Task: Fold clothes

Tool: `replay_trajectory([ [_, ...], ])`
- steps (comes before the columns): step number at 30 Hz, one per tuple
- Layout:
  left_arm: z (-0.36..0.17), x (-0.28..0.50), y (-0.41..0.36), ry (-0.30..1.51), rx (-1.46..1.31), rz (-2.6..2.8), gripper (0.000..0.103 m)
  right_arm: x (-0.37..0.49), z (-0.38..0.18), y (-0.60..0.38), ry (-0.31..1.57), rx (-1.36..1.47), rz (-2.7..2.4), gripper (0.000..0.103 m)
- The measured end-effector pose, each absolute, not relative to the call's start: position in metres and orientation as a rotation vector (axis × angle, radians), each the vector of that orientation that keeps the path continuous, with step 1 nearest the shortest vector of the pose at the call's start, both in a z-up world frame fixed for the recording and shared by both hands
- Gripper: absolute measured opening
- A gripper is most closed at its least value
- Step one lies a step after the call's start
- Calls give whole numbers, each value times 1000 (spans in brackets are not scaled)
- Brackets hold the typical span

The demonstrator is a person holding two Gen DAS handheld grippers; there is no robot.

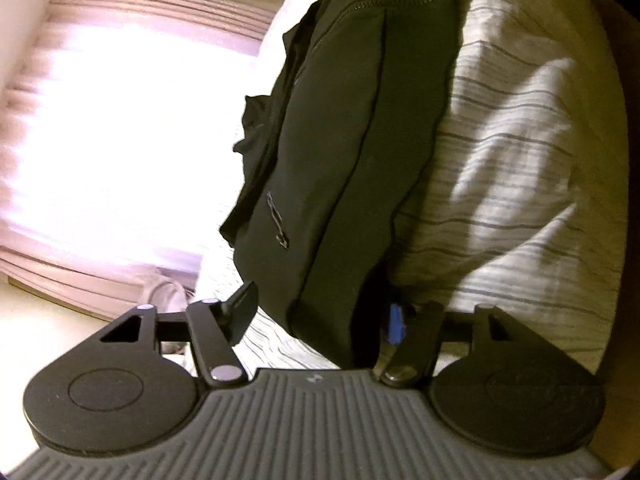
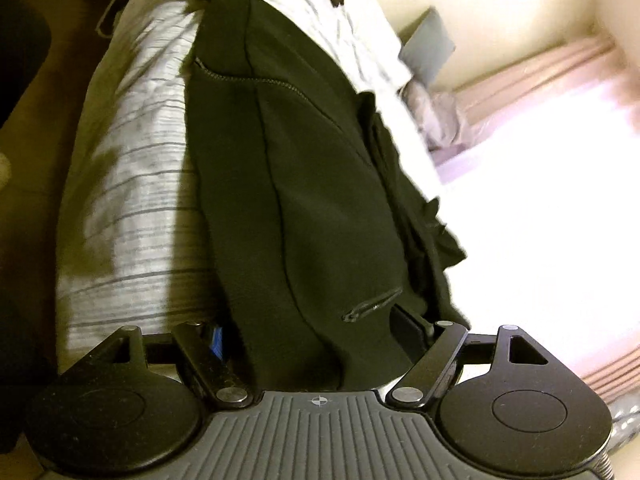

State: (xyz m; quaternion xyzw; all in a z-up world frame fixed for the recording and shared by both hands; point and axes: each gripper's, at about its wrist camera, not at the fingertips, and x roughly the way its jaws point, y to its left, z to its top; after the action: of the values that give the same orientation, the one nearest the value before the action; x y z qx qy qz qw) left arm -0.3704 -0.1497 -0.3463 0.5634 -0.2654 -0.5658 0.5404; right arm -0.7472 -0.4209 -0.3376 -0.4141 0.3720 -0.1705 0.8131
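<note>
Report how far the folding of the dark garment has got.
Done: the dark garment lies as a long narrow strip on the striped bedding, apparently folded lengthwise. In hand: the left tongs and right tongs each straddle one end of it; whether the pads press yet is unclear. Left: probably bringing the ends together.

Black garment point(image 1: 340, 160), grey-striped white bedding point(image 1: 520, 160)
</note>
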Motion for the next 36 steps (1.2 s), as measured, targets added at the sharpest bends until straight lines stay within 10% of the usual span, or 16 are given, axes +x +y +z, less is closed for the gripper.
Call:
replay_trajectory([
  [4, -355, -374, -156, -668, 1343, -1295, 24, -747, -348, -423, 761, -970, -367, 48],
  [11, -351, -384, -169, -605, 1392, -1240, 7, -751, -353, -414, 779, -1005, -405, 13],
  [24, -230, -417, -149, -559, 1243, -1332, 5, -780, -260, -420, 762, -938, -484, 5],
  [36, -244, -487, -40, -464, 1237, -1472, 5, -876, -265, -330, 806, -809, -504, 3],
])
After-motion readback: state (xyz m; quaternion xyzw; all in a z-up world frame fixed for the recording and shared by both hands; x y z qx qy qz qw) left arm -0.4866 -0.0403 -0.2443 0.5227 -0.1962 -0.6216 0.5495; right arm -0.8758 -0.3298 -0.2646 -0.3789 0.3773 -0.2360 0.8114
